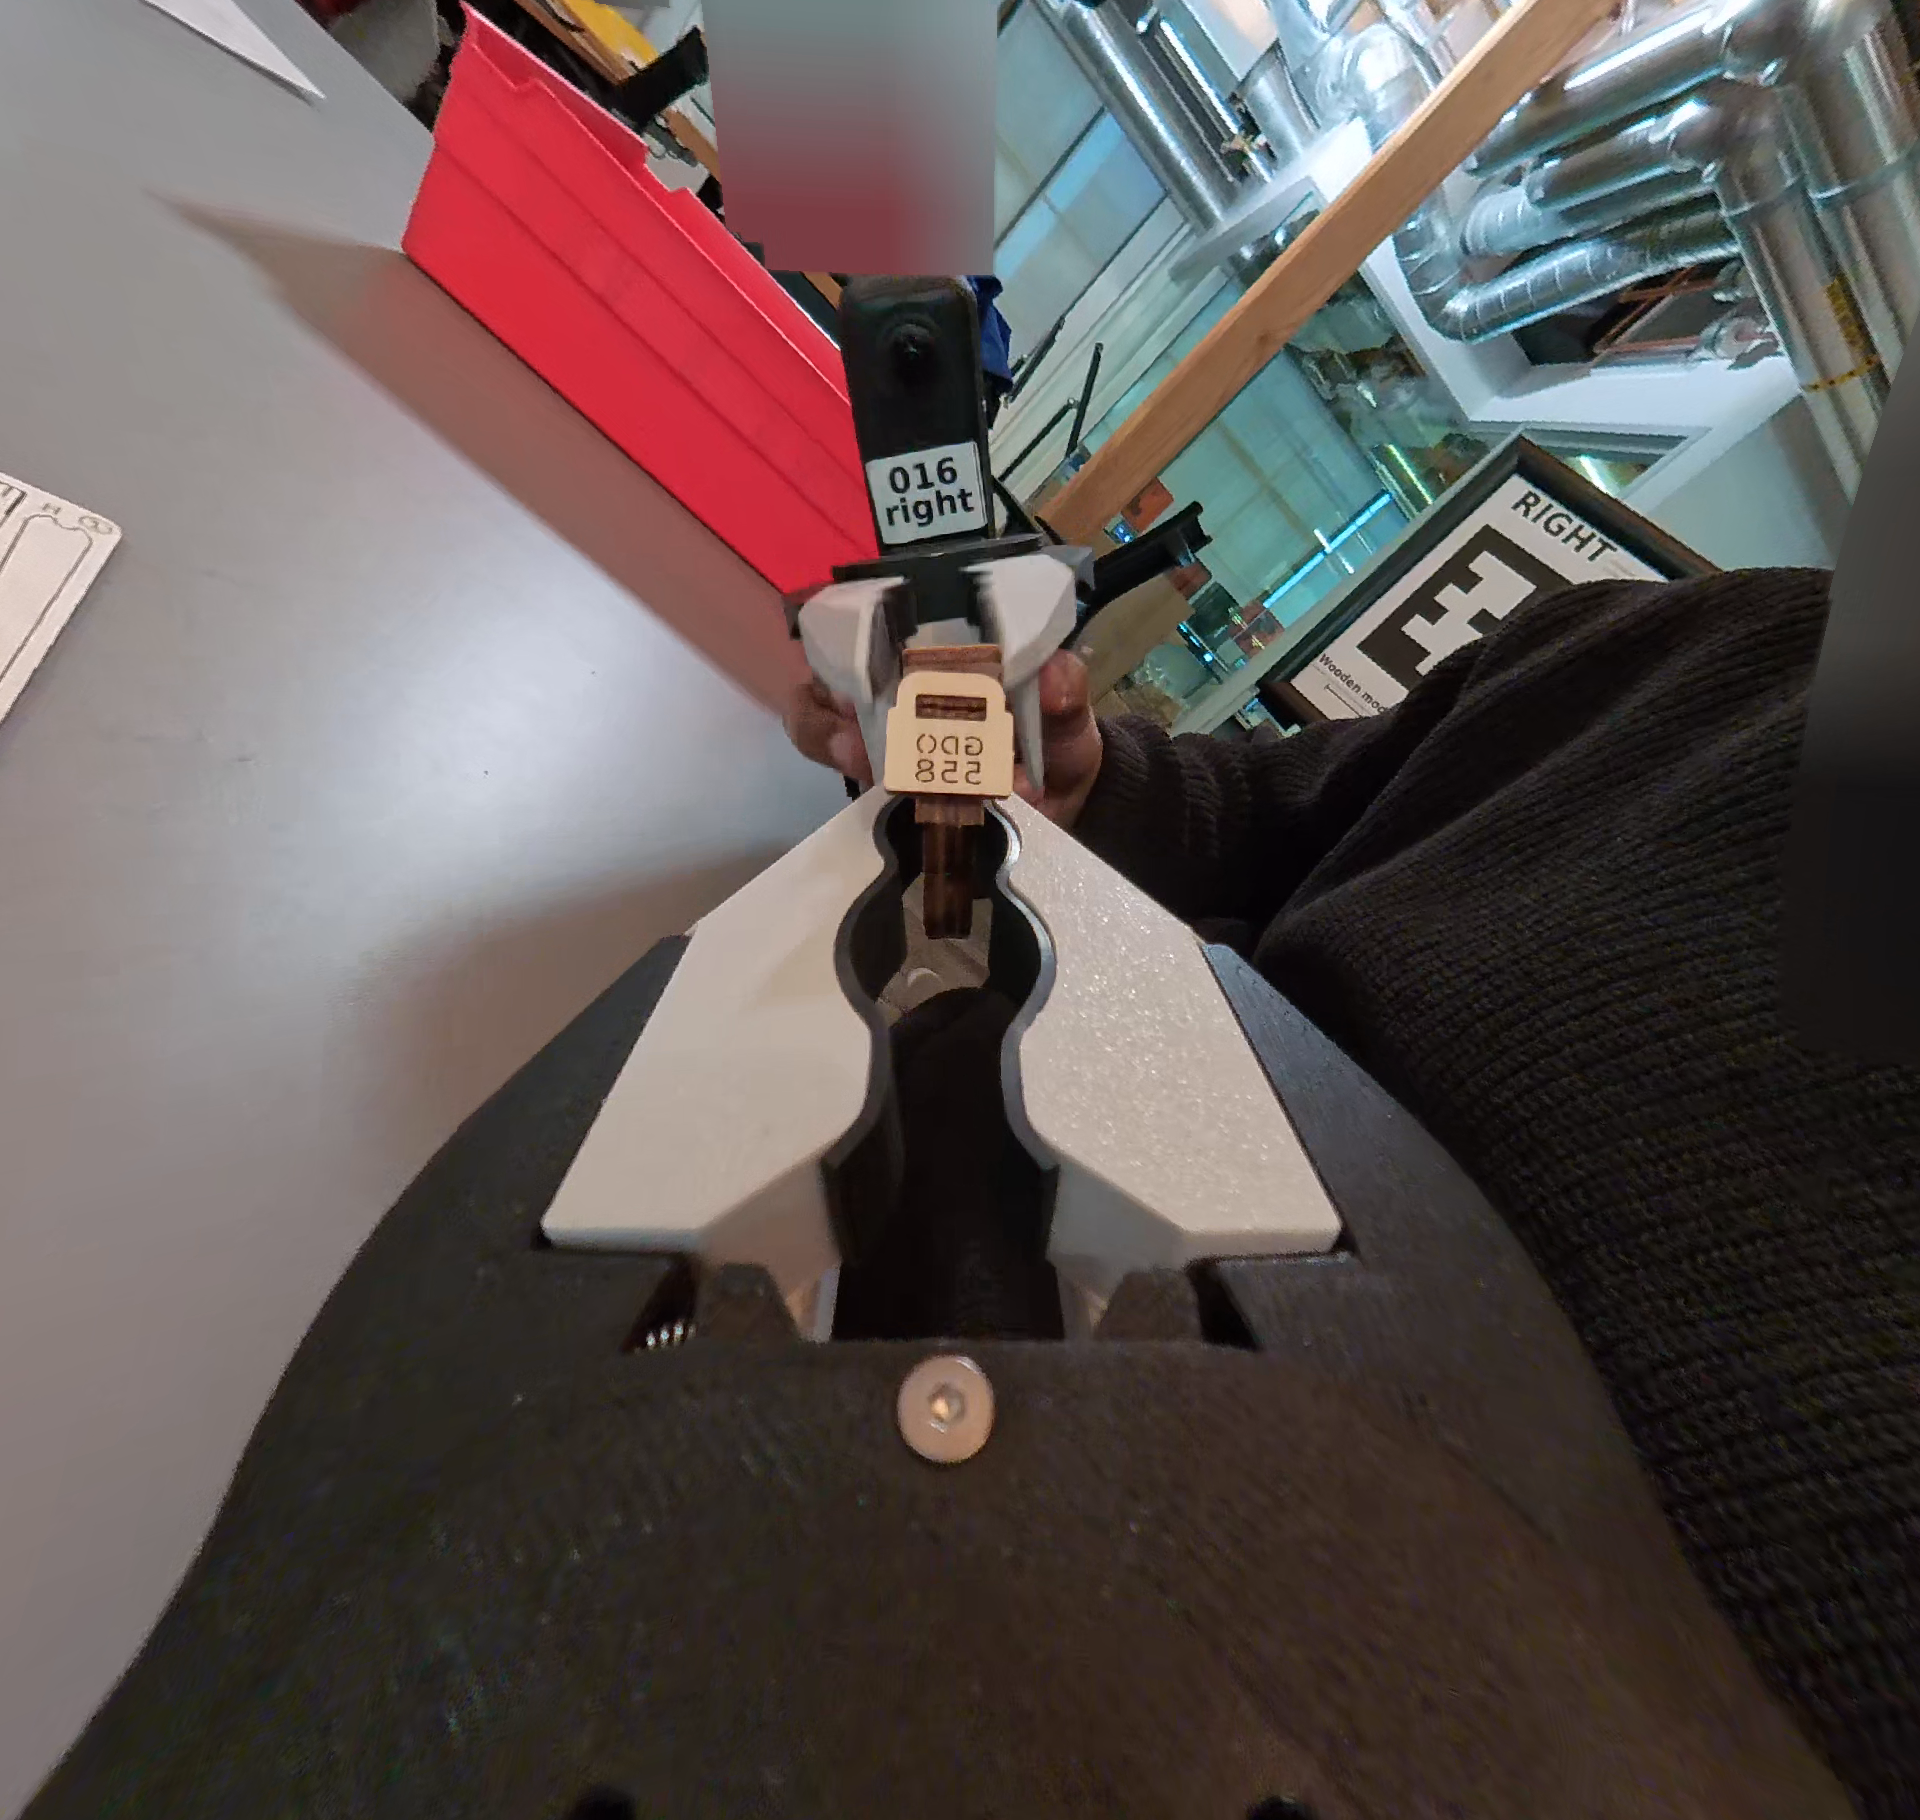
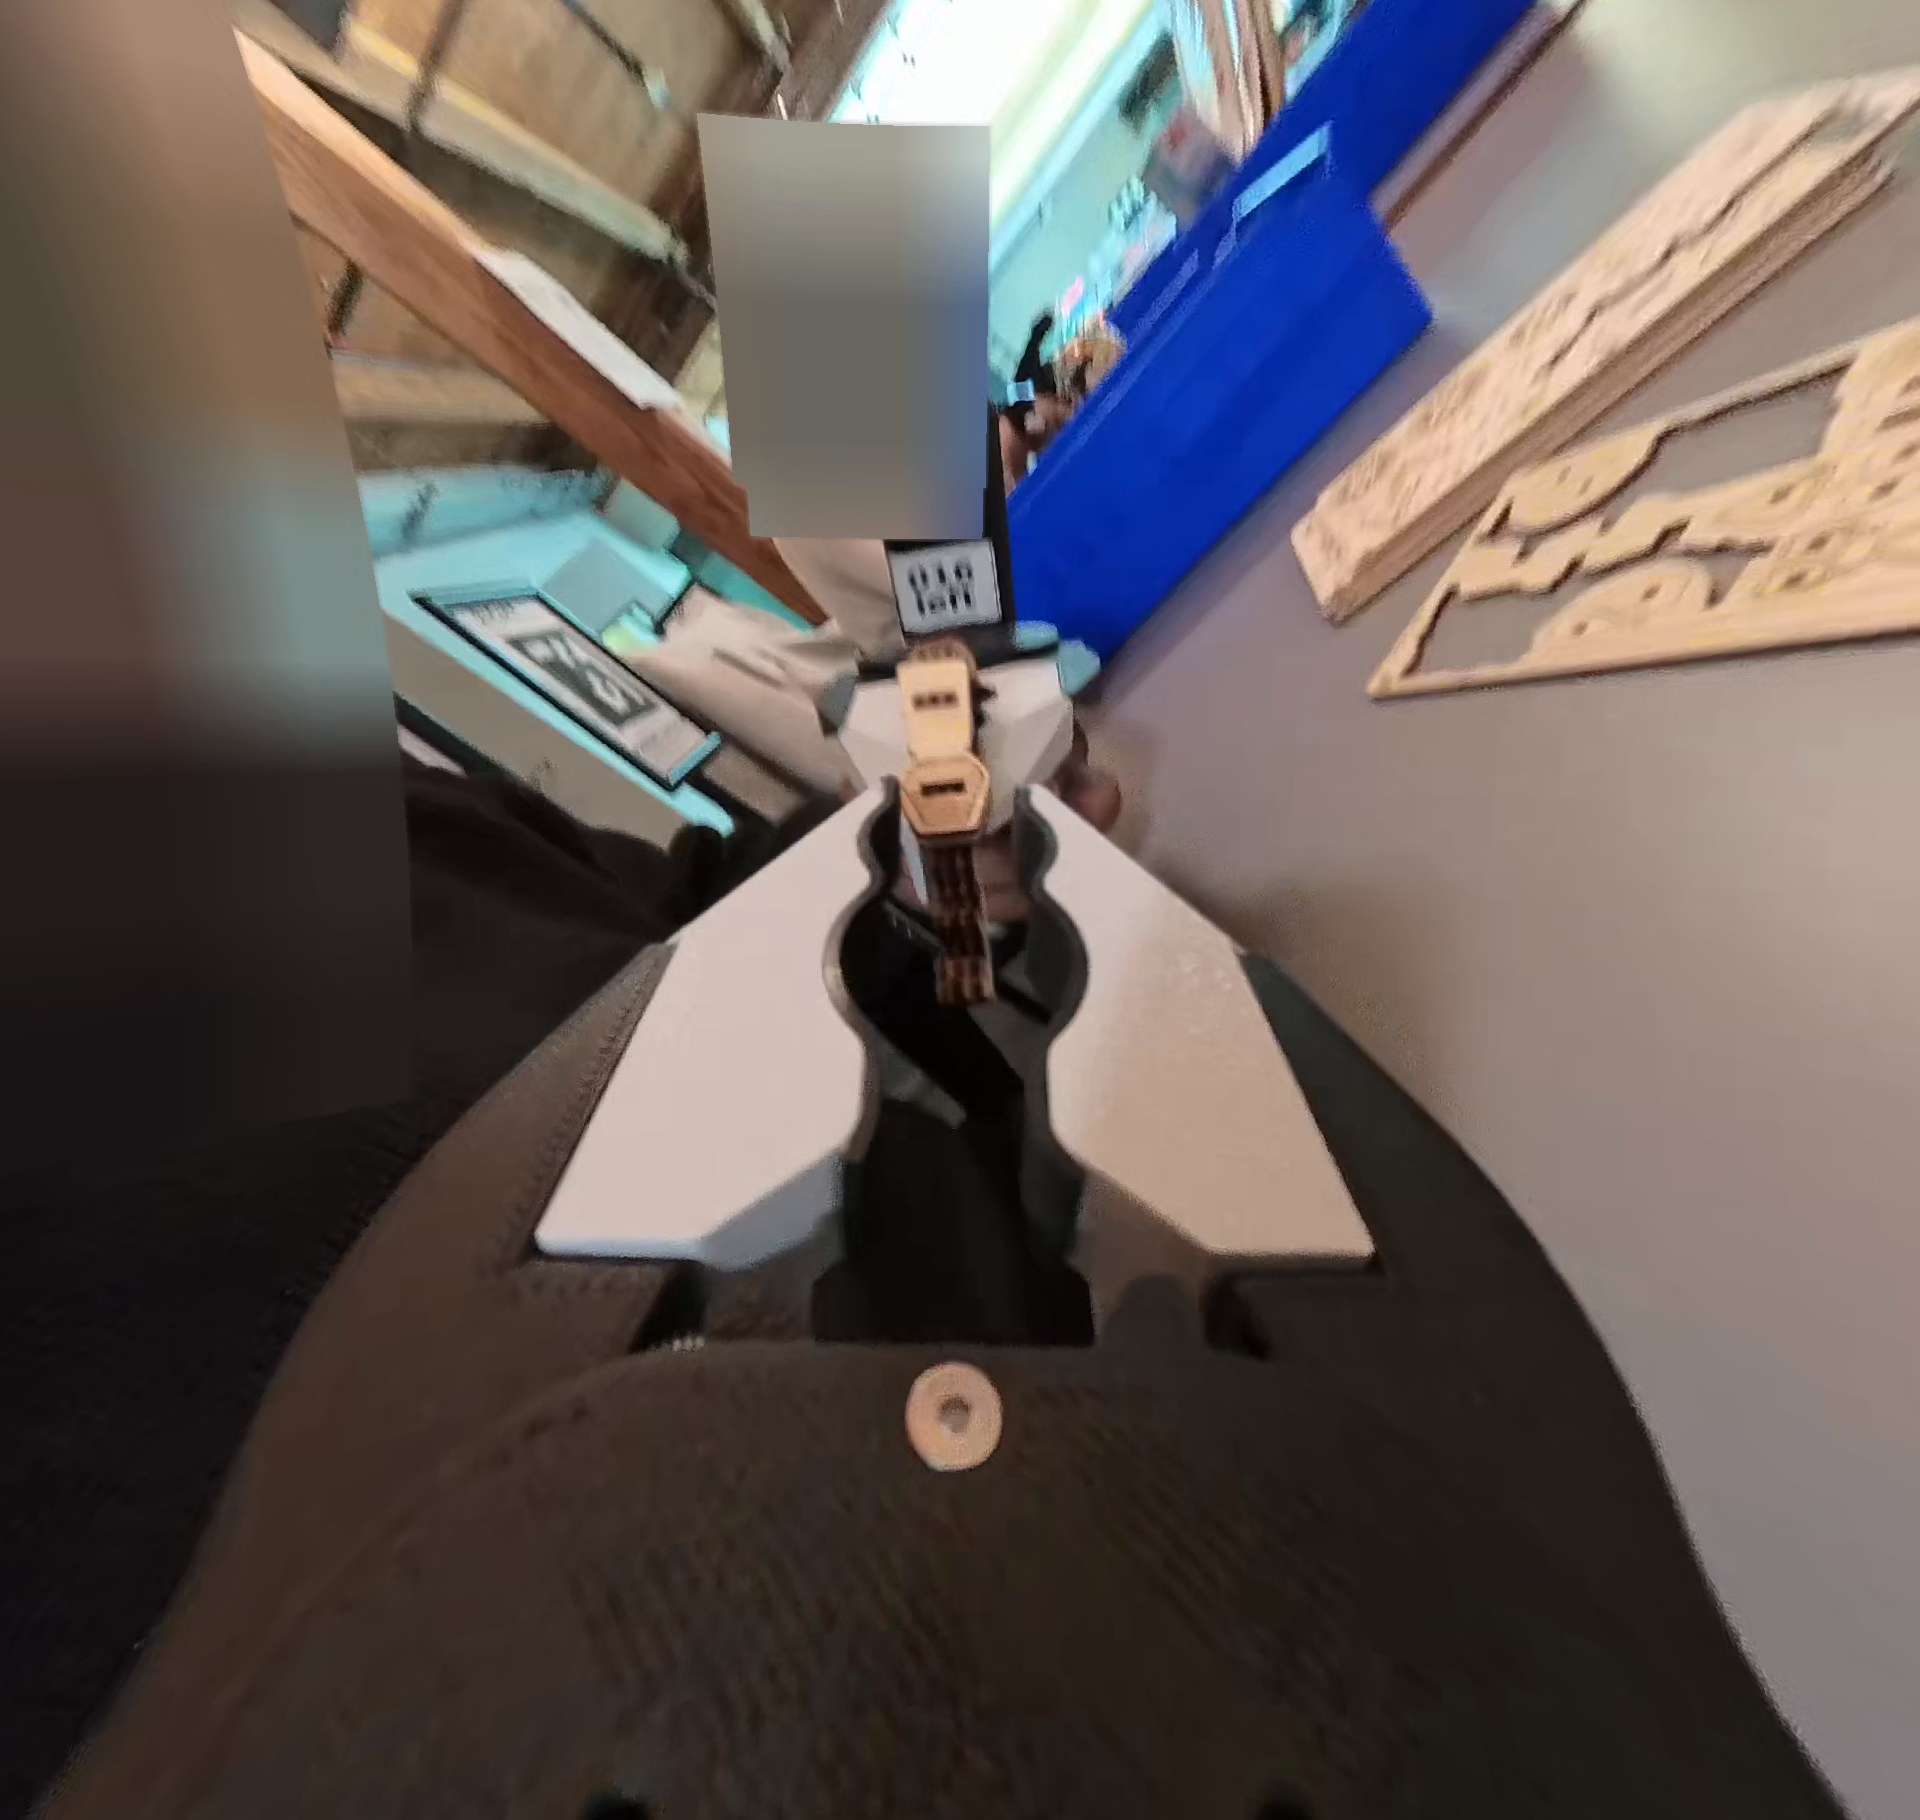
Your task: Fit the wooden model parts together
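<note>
In the left wrist view my left gripper (image 1: 948, 820) is shut on a thin, dark-edged wooden part (image 1: 943, 877). This part meets a pale wooden plate (image 1: 948, 742) with a slot. My right gripper (image 1: 951, 783) faces it and holds that plate, with brown layers showing behind it. In the blurred right wrist view my right gripper (image 2: 951, 804) is shut on a layered wooden part (image 2: 961, 929) with an eight-sided pale end plate (image 2: 940, 794). The left gripper (image 2: 940, 731) is opposite and holds a pale slotted piece (image 2: 935, 700) against it. Both grippers are held above the grey table (image 1: 260, 731).
A red bin (image 1: 623, 264) stands on the table behind the grippers. A blue bin (image 2: 1226, 399) stands on the other side. Cut-out wooden sheets (image 2: 1662, 544) and a stack of sheets (image 2: 1558, 336) lie nearby. A person's dark sleeve (image 1: 1558, 939) is close on the right. Both grippers' tips are close together, under 4 cm apart.
</note>
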`<state>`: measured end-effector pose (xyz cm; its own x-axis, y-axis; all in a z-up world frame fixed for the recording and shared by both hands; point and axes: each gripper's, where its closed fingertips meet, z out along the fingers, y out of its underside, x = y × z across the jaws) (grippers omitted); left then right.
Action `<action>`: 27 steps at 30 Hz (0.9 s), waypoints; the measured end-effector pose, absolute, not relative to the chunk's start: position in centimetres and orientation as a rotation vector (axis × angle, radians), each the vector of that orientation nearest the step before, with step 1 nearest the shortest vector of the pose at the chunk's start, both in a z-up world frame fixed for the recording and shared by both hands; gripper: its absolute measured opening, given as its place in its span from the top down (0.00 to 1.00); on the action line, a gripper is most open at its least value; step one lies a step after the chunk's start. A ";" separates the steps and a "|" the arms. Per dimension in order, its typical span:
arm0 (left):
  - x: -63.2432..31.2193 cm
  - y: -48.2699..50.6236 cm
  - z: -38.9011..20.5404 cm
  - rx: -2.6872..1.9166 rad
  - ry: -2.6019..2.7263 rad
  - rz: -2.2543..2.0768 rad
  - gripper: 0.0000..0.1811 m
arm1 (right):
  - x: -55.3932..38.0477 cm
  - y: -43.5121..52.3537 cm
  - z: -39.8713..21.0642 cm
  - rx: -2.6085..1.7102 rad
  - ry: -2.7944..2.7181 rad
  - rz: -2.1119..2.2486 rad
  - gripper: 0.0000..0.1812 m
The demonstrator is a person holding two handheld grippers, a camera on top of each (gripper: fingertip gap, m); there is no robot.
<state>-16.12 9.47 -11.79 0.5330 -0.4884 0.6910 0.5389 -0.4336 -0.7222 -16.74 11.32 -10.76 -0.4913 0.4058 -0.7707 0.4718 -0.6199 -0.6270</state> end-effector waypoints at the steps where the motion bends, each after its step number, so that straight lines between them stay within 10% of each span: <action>1: -15.9 9.4 -11.8 -1.664 -0.034 -1.155 0.96 | -16.7 10.6 -11.3 1.555 1.392 -2.260 0.88; 27: -15.6 9.1 -11.6 -1.653 -0.007 -1.180 0.97 | -16.2 9.8 -10.1 1.506 1.569 -2.316 0.88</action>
